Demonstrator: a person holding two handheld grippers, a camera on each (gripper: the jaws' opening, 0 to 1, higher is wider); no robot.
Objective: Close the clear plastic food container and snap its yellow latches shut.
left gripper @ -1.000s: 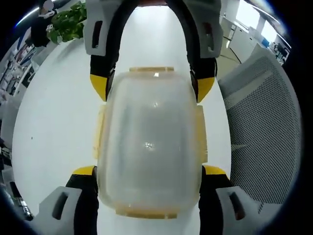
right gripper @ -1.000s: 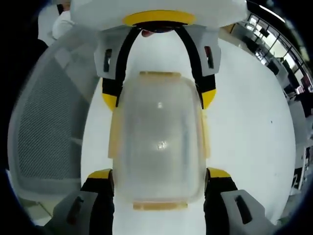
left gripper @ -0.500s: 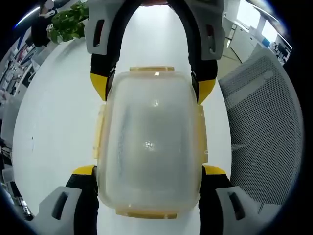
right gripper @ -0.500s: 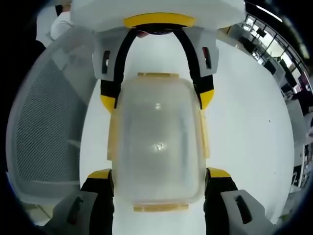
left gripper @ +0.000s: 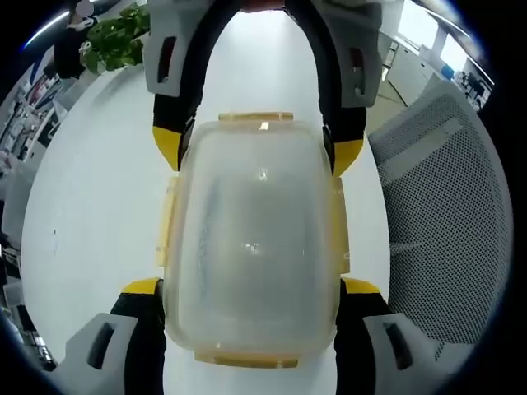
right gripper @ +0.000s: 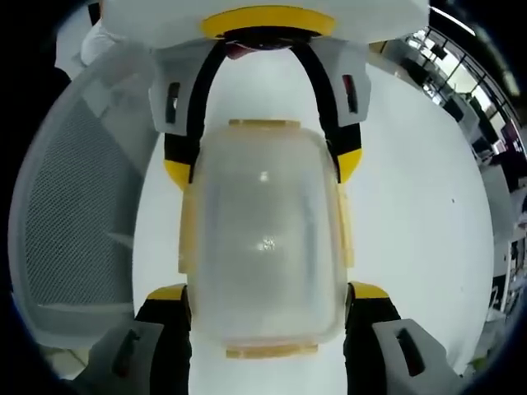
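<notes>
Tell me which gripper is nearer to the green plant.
Right. In the left gripper view the right gripper straddles the container's far end, toward the plant; the left gripper straddles the near end.

You see a cloudy clear plastic food container (left gripper: 251,239) with matt yellow plastic latches (left gripper: 245,360), lying on a smooth, glossy white desk (left gripper: 99,197). Beside it stands a grey mesh-fabric chair back (left gripper: 440,222).
</notes>
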